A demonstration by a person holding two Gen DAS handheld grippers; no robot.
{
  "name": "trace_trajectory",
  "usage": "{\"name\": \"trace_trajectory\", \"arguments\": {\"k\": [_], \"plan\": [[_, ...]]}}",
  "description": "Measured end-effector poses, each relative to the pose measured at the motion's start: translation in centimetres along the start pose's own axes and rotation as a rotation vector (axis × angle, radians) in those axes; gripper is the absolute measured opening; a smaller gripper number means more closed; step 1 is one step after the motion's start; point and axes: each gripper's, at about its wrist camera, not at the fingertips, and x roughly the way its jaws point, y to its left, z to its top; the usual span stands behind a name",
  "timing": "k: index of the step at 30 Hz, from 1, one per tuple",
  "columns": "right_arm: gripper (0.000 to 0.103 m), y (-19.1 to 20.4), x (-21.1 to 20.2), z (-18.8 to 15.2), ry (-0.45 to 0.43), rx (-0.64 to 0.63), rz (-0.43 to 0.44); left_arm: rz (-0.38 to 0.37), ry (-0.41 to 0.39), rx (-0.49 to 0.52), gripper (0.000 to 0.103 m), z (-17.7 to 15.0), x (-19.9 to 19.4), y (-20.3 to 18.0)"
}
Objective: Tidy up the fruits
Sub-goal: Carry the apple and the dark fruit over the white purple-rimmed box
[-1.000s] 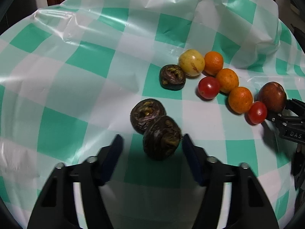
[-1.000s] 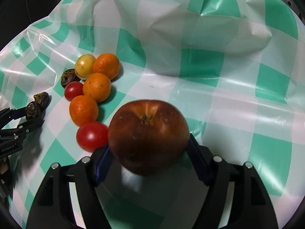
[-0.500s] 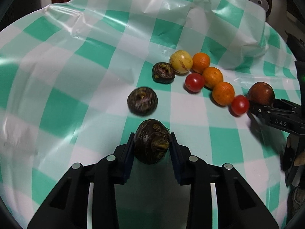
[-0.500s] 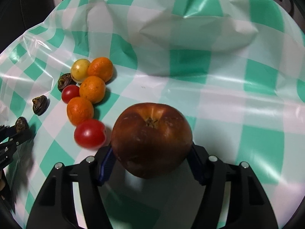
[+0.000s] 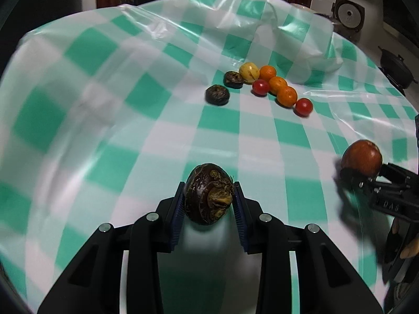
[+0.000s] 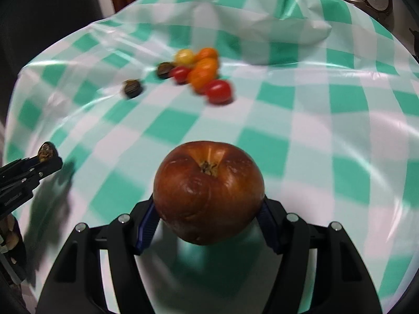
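Jaws pinch fruit on both sides: the left gripper point(image 5: 209, 198) squeezes a dark wrinkly fruit point(image 5: 208, 194), and the right gripper point(image 6: 208, 218) squeezes a big brown-red apple point(image 6: 208, 192).

Both fruits sit tight between blue pads point(image 5: 176, 210), above the green and white checked cloth point(image 5: 104, 130). Far back on the cloth lies the rest of the pile: two more dark wrinkly fruits point(image 5: 217, 94), one yellow fruit point(image 5: 249, 72), three oranges point(image 5: 287, 96) in a row, and two little red tomatoes point(image 5: 303, 106). They lie close together, well apart from both grippers. Raised letters show on the side of the right gripper in the left view, but they are too blurry to read for sure.
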Motion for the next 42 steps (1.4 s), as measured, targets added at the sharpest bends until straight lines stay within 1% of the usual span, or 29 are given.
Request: {"name": "trace_trajectory", "arguments": {"k": [1, 4, 7, 10, 11, 13, 15, 16, 21, 24, 25, 27, 28, 30, 32, 34, 35, 37, 38, 40, 42], "plan": [[0.066, 0.5, -0.5, -0.5, -0.001, 0.0, 0.01, 0.0, -0.007, -0.005, 0.033, -0.9, -1.1, 0.5], [0.066, 3.9, -1.7, -2.8, 0.0, -0.006, 0.06, 0.003, -0.024, -0.026, 0.033, -3.3, -3.7, 2.2], [0.066, 7.0, -3.1, -4.3, -0.01, -0.039, 0.097, 0.013, -0.049, -0.044, 0.033, -5.7, -6.3, 4.1], [0.066, 11.0, -4.6, -6.0, -0.021, -0.107, 0.137, 0.027, -0.073, -0.073, 0.033, -8.1, -9.0, 6.5], [0.066, 13.0, -5.1, -6.6, -0.026, -0.142, 0.153, 0.029, -0.079, -0.087, 0.033, -8.9, -9.8, 7.4], [0.066, 15.3, -5.5, -7.1, -0.024, -0.185, 0.178, 0.027, -0.095, -0.112, 0.033, -10.4, -11.7, 9.1], [0.066, 18.9, -6.2, -8.0, -0.025, -0.258, 0.217, 0.039, -0.116, -0.129, 0.033, -11.7, -13.5, 10.6], [0.066, 19.8, -6.4, -8.3, -0.026, -0.278, 0.228, 0.049, -0.133, -0.139, 0.033, -12.7, -14.8, 11.7], [0.066, 27.6, -8.1, -10.7, -0.016, -0.436, 0.333, 0.104, -0.175, -0.204, 0.033, -16.7, -19.5, 16.5], [0.066, 31.8, -8.8, -12.5, 0.003, -0.534, 0.412, 0.175, -0.176, -0.256, 0.033, -19.6, -21.8, 19.8], [0.066, 33.2, -8.9, -13.1, 0.015, -0.565, 0.441, 0.199, -0.16, -0.274, 0.033, -20.7, -22.2, 21.2], [0.066, 36.2, -8.5, -14.6, 0.072, -0.632, 0.513, 0.237, -0.127, -0.307, 0.033, -22.4, -22.2, 23.3], [0.066, 37.6, -8.0, -15.3, 0.104, -0.662, 0.536, 0.26, -0.087, -0.326, 0.033, -23.5, -21.7, 24.6], [0.066, 40.6, -5.9, -17.3, 0.18, -0.746, 0.545, 0.27, -0.002, -0.356, 0.033, -24.9, -19.8, 27.1], [0.066, 43.8, -2.6, -19.4, 0.265, -0.831, 0.524, 0.276, 0.073, -0.367, 0.033, -25.7, -17.5, 28.9], [0.066, 46.1, 0.3, -21.3, 0.343, -0.903, 0.508, 0.287, 0.168, -0.374, 0.033, -26.5, -14.4, 31.3], [0.066, 47.4, 2.0, -22.7, 0.377, -0.961, 0.484, 0.28, 0.218, -0.385, 0.033, -26.8, -12.8, 32.4], [0.066, 49.1, 4.1, -25.0, 0.419, -1.068, 0.432, 0.264, 0.311, -0.407, 0.033, -27.5, -10.1, 34.6], [0.066, 50.1, 4.9, -26.5, 0.429, -1.14, 0.407, 0.264, 0.348, -0.399, 0.033, -27.7, -9.0, 35.1], [0.066, 51.2, 5.9, -28.2, 0.454, -1.219, 0.384, 0.262, 0.416, -0.356, 0.033, -27.9, -7.1, 35.7], [0.066, 51.9, 6.8, -29.6, 0.481, -1.289, 0.369, 0.269, 0.463, -0.315, 0.033, -27.9, -5.7, 35.8]]}}
